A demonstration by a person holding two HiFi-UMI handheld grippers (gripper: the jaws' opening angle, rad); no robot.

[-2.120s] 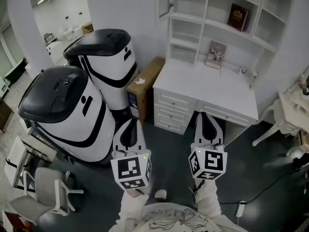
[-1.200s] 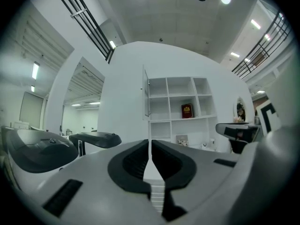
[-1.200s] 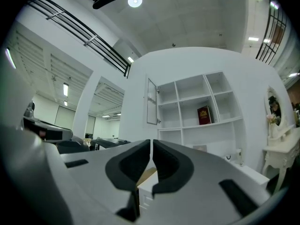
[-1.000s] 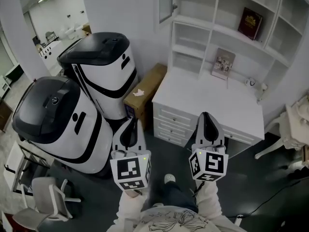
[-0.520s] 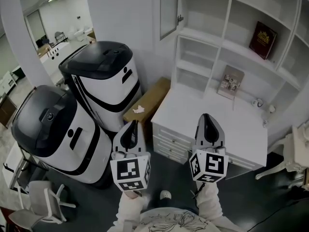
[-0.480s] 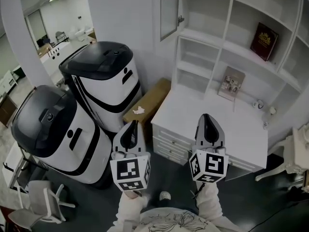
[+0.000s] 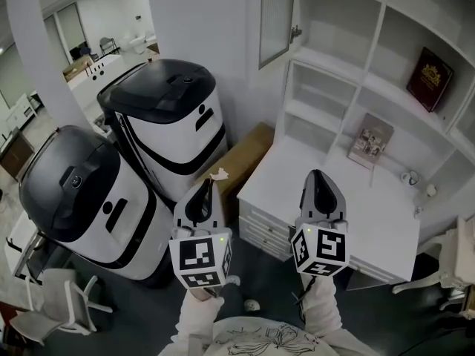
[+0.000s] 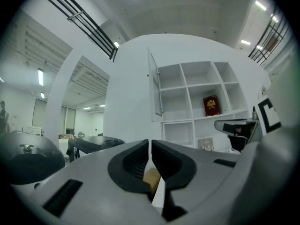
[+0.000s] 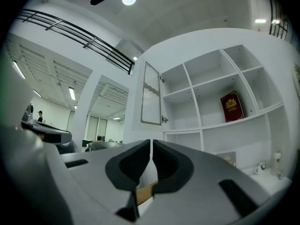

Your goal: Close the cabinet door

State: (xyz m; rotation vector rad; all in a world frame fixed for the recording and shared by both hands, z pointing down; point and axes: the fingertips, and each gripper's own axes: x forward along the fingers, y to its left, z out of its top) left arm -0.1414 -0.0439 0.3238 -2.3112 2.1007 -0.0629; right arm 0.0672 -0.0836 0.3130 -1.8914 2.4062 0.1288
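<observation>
Right gripper (image 7: 318, 182) and left gripper (image 7: 204, 193) are hanging low, jaws pressed together on nothing. High above them, the cabinet door (image 7: 276, 17) is standing open at the white shelves' (image 7: 379, 39) left end. It is looking light and stiff; pushing its frame near the little knob (image 7: 295, 30) seems best.

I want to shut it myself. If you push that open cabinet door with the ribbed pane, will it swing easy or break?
It probably swings easily: the cabinet door stands open and looks thin and flat. Its ribbed pane looks like glass, so it may be fragile; a gentle push seems safer.
</observation>
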